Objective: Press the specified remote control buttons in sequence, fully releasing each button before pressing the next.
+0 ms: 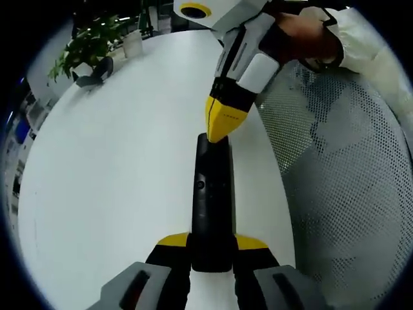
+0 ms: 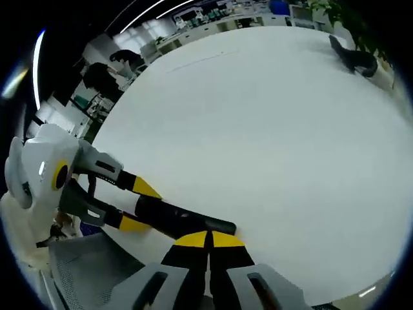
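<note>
A long black remote control [image 1: 210,194] lies along the middle of the left gripper view, above the white table [image 1: 110,161]. My left gripper [image 1: 211,242] is shut on the remote's near end, one yellow tip on each side. My right gripper [image 1: 218,132] comes down from the top, held by a person's hand [image 1: 303,39]. Its yellow jaws are shut together and their point touches the remote's far end. In the right gripper view my right gripper [image 2: 210,237] sits shut just over the end of the remote [image 2: 184,221]. The left gripper [image 2: 139,206] clamps it from the left.
A potted plant [image 1: 84,45] and a dark object [image 1: 97,71] stand at the table's far edge, beside a white cup [image 1: 132,42]. A grey mesh chair [image 1: 348,168] sits close beside the table edge. The plant [image 2: 361,26] is at the right gripper view's top right, and office desks [image 2: 193,19] lie beyond the table.
</note>
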Available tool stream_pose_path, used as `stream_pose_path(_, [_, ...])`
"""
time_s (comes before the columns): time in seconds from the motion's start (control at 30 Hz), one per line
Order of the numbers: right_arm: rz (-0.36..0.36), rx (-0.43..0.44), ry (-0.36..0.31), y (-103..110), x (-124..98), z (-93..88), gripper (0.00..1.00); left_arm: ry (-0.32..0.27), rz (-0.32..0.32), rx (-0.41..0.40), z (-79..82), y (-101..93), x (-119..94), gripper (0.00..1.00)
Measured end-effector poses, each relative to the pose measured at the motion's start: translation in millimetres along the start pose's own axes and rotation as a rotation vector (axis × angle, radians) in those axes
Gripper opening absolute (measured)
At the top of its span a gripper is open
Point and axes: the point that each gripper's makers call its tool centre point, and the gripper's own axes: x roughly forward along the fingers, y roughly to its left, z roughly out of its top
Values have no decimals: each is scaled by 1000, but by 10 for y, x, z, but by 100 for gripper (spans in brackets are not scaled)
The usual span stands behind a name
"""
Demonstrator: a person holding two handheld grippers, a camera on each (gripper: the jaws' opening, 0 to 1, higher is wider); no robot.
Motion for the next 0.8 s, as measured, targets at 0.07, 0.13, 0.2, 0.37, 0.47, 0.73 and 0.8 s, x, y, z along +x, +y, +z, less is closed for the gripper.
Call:
stream_pose_path(0.07, [1,-7,5,7,7,-3,0,0,-2,-4,0,4,0,22])
stream_pose_path(0.13, [-6,-18,15,-1,25,-15,0,1,0,-3,0,1,-1,22])
stream_pose_path(0.2, [-12,-29,23,3,18,-13,0,3,0,-4,1,3,-1,22])
stream_pose_path(0.37, [-32,-65,36,-5,33,-14,0,6,-2,-4,3,3,0,22])
stream_pose_path(0.47, [-35,-71,39,-12,32,-15,0,8,-4,-3,3,5,0,22])
stream_pose_path(0.73, [-32,-68,1,-15,29,-18,0,5,-7,-4,5,7,0,22])
stream_pose_path(0.8, [-40,-93,0,-6,33,-19,0,11,-8,-3,5,7,1,22])
